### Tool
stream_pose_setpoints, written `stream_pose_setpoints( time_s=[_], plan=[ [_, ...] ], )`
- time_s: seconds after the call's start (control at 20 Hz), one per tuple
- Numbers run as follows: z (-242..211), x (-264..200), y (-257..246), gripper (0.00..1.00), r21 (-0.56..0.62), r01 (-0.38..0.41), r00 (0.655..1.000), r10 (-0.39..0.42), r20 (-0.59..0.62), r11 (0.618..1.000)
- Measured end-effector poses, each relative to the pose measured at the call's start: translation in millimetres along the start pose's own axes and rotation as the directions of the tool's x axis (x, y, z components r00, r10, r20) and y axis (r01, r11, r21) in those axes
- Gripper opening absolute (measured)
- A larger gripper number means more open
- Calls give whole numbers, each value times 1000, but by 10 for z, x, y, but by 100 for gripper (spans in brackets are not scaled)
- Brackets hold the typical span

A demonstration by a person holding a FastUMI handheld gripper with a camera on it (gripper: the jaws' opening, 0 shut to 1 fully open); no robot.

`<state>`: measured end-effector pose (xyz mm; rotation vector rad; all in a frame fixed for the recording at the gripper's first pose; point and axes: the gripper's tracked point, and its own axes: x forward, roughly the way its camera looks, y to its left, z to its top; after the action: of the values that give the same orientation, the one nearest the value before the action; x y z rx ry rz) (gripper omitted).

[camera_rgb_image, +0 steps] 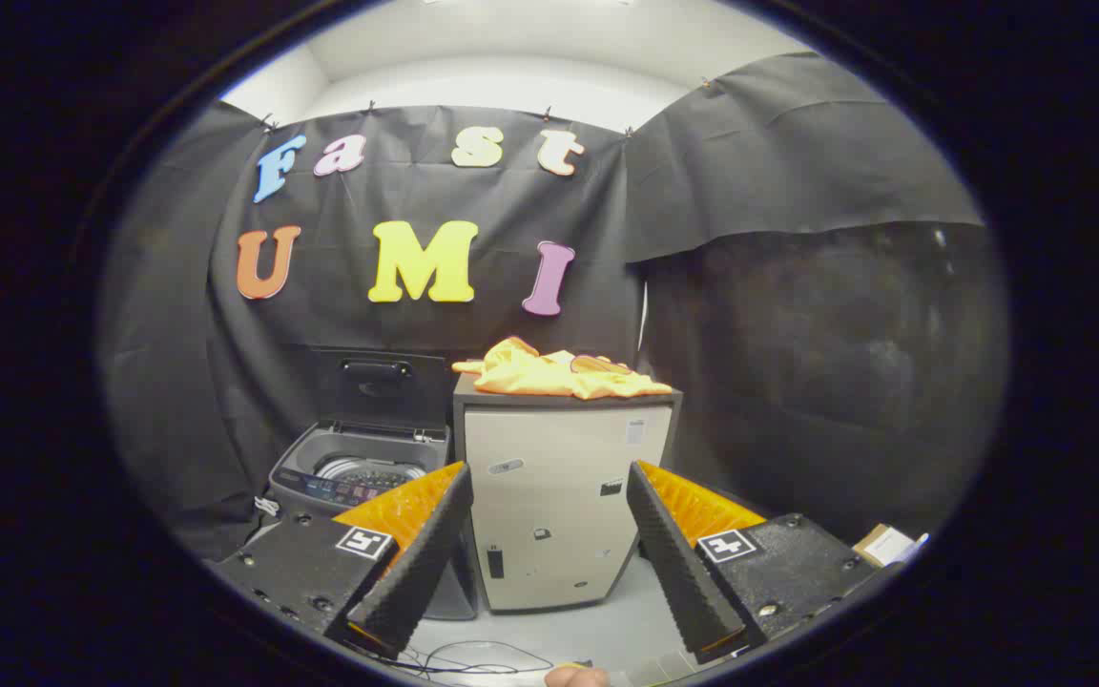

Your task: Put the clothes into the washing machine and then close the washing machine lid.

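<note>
Clothes point(564, 374) in yellow-orange lie in a crumpled heap on the dark top of a pale cabinet point(559, 506), which stands against the black cloth wall of the booth. The gripper point(549, 544) is released: its two ribbed dark fingers point(421, 553) are spread wide with nothing between them, and the cabinet's front shows through the gap. The heap sits well beyond the fingertips and above them, roughly on the line that runs forward between the two fingers, leaning a little toward the right one; nothing of the fabric touches the fingers. Each finger carries an orange backing and a square black-and-white marker point(364, 542) on its base. Just beside the cabinet, on its left and lower than its top, stands the washing machine point(359, 472), grey, with its drum opening facing up and a control strip along the near rim. Its lid point(376, 382) is raised, standing upright against the cloth wall with a dark handle near its upper edge. The left finger's tip overlaps the machine's near right corner in the gripper view, though the machine is farther off. Thin cables point(473, 658) trail on the pale floor below the fingers, and a cardboard box point(883, 544) rests beyond the right finger's base.
</note>
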<state>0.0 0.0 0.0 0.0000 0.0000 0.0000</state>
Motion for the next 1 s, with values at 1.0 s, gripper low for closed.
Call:
stream_pose_setpoints(
  time_s=[1.0],
  plan=[
    [111,69,201,100,-10,-51,999,51,12,999]
  ],
)
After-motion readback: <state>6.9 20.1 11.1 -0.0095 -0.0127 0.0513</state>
